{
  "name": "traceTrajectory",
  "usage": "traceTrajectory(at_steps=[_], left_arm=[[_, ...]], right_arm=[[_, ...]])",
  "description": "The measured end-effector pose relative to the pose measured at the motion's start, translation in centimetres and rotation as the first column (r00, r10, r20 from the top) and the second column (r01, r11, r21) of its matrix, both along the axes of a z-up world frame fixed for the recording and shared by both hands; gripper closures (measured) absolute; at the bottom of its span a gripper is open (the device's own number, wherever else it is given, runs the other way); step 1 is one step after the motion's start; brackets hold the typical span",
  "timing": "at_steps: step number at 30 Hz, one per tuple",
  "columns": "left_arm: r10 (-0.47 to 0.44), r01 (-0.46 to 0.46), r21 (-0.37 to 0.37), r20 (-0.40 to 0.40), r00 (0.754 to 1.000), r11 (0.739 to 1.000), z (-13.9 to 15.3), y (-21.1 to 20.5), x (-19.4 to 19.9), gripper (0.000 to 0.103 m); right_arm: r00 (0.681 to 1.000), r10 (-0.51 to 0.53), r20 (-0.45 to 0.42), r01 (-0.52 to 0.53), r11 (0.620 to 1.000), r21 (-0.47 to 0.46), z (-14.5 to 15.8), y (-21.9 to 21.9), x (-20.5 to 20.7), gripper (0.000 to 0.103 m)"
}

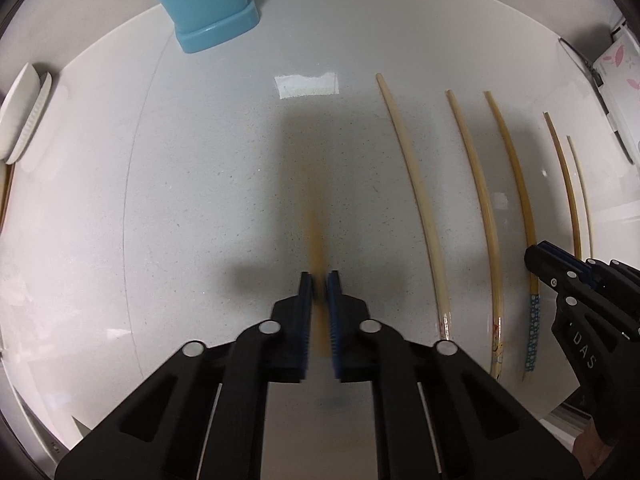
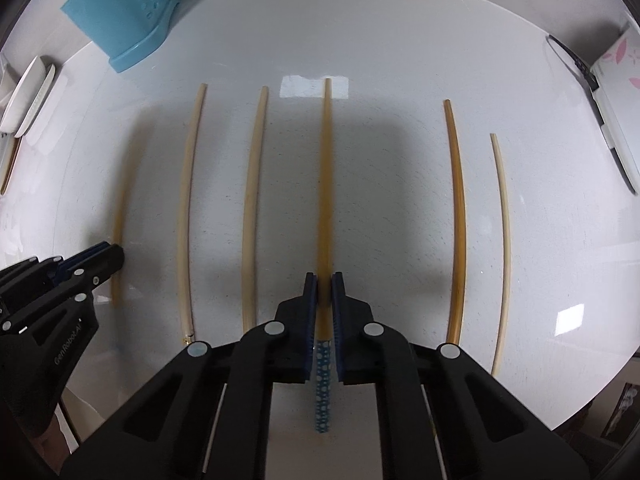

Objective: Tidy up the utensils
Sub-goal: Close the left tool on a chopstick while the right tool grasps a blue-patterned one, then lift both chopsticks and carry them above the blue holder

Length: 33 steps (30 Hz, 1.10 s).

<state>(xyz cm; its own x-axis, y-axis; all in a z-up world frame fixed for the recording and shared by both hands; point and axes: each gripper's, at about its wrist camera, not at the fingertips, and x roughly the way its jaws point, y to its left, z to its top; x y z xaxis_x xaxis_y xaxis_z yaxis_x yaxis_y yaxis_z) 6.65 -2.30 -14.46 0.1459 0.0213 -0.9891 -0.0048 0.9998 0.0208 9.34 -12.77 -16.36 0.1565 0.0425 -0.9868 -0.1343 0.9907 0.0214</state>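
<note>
Two grippers each clamp one chopstick on the white table (image 2: 400, 60): left gripper (image 1: 319, 280) on a blurred brown stick (image 1: 318, 240), right gripper (image 2: 325, 282) on the dotted-end stick (image 2: 326, 184). Four more lie alongside, well short of the blue holder (image 2: 128, 16). Risk: gripped near one end, a stick may pivot or slip during lifting.

Desk (image 2: 380, 208): white, glossy, faintly speckled, with window glare near the far middle. Six chopsticks (image 2: 456, 216) lie on it in a row, roughly parallel and well apart; one (image 2: 325, 184) has a blue dotted end, the leftmost (image 2: 118, 216) looks blurred. A perforated blue holder (image 2: 128, 16) stands at far left. White dishes (image 2: 28, 100), possibly stacked, sit at the left edge.
</note>
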Motion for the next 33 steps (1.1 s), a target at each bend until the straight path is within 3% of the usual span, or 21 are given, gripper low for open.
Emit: traceTrajectory(at_steps=[14,29,33], left_arm=[[0.019,-0.019,-0.02,0.026,0.999,1.0,0.9,0.4,-0.4,0.096],[0.037,-0.034,-0.028,0.109,0.993,0.999,4.2,1.2,-0.7,0.096],[0.043,-0.037,-0.043,0.149,0.988,0.998,5.6,1.2,-0.6,0.096]], right_arm=[[1.0,-0.008,0.018,0.008,1.0,0.005,0.4,-1.2,1.7,0.096],[0.993,0.036,0.116,-0.04,0.999,0.031,4.2,-2.3,2.1,0.096],[0.989,0.044,0.144,-0.05,0.998,0.042,5.6,-0.1,2.1,0.096]])
